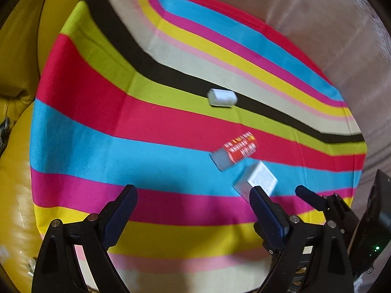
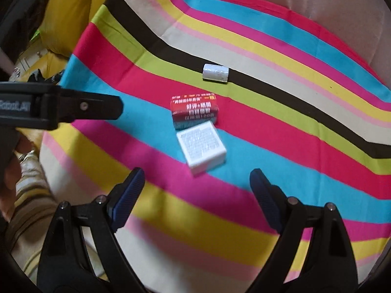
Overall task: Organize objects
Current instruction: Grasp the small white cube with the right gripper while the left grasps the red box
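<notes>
Striped cloth carries blurred white box; left claw and right claw gape.

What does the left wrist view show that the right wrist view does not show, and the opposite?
Only the left wrist view shows the right gripper from the side, near the white box, and a dark device with a green light.

Only the right wrist view shows the person's striped sleeve and the left gripper's side, entering from the left.

Both show the striped cloth, the red box beside the white box, the small white roll on the black stripe, and yellow cushions. Both grippers are open and empty.
</notes>
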{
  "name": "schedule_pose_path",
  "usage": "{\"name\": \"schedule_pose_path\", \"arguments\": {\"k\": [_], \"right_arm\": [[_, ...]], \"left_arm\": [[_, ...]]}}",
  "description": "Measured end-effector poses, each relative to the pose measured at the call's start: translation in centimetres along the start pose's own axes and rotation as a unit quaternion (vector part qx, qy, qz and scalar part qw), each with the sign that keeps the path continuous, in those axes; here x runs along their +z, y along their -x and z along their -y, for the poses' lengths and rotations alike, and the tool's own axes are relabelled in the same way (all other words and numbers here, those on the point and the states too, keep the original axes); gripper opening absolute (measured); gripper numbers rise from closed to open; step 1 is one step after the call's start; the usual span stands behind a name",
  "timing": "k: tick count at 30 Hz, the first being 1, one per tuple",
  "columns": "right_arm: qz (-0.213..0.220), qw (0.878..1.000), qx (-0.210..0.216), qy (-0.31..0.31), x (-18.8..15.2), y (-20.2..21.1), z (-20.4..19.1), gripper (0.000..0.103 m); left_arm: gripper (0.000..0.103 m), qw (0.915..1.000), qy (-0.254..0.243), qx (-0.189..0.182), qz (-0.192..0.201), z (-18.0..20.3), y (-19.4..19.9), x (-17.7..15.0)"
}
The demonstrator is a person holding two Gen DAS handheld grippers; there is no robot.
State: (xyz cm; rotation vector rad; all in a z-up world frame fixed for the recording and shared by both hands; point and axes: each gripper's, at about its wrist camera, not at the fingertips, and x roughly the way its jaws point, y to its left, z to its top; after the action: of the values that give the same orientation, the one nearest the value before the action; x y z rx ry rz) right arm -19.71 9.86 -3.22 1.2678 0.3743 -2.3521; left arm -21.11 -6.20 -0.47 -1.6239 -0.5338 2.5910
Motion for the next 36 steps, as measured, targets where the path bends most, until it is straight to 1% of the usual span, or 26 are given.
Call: {"name": "schedule_pose_path", "arguments": {"k": [4,7,10,12,14,17,20,23,24,27,29,31,34,36], "right_arm": [[-0.002,1.000,0.009,-0.007,1.0,-2.0,0.4,0.089],[-0.004,1.000,0.012,-0.008,1.5,-3.0,0.5,0.085],[-0.005,1.000,0.017,-0.008,1.9,-3.8,0.5,0.073],[-0.010,1.000,0.027,-0.009,1.9,-4.3,0.4,0.059],[-0.015,0.999,0.037,-0.010,1.7,-4.5,0.5,0.051],[-0.012,0.999,0.038,-0.016,1.4,-4.3,0.8,0.048],[-0.002,0.998,0.035,-0.043,0.9,-3.4,1.9,0.048],[0.008,0.996,0.006,-0.086,-0.2,-2.2,3.6,0.048],[0.010,0.995,-0.014,-0.102,-0.9,-1.8,4.3,0.048],[0.024,0.990,-0.056,-0.125,-2.0,-1.0,5.8,0.048],[0.033,0.987,-0.073,-0.141,-2.4,-0.8,6.9,0.048],[0.038,0.983,-0.087,-0.158,-2.9,-0.8,7.9,0.048],[0.038,0.980,-0.086,-0.174,-3.2,-0.9,8.9,0.048],[0.043,0.979,-0.087,-0.179,-3.2,-0.8,9.2,0.048]], "left_arm": [[0.094,0.9994,0.034,-0.002,0.000,-0.9,-0.7,0.8],[0.094,0.9984,0.056,-0.004,0.004,-1.1,-0.8,1.5],[0.094,0.9972,0.074,-0.008,0.007,-0.8,-1.1,2.1],[0.094,0.9964,0.084,-0.010,0.010,-0.5,-1.2,2.4],[0.094,0.9957,0.091,-0.010,0.013,0.1,-1.6,2.7],[0.094,0.9952,0.097,-0.006,0.015,0.9,-2.1,2.9],[0.094,0.9947,0.101,-0.003,0.016,1.8,-2.7,3.0],[0.094,0.9937,0.111,-0.002,0.016,2.8,-3.3,2.9],[0.094,0.9935,0.112,0.000,0.016,3.3,-3.7,2.9],[0.094,0.9940,0.108,0.005,0.016,4.9,-4.7,2.9],[0.094,0.9939,0.109,0.010,0.014,6.0,-5.5,2.9],[0.094,0.9940,0.107,0.021,0.015,6.9,-6.1,3.0],[0.094,0.9932,0.105,0.049,0.015,7.9,-6.9,3.1],[0.094,0.9919,0.103,0.074,0.014,8.3,-7.6,3.2]]}}
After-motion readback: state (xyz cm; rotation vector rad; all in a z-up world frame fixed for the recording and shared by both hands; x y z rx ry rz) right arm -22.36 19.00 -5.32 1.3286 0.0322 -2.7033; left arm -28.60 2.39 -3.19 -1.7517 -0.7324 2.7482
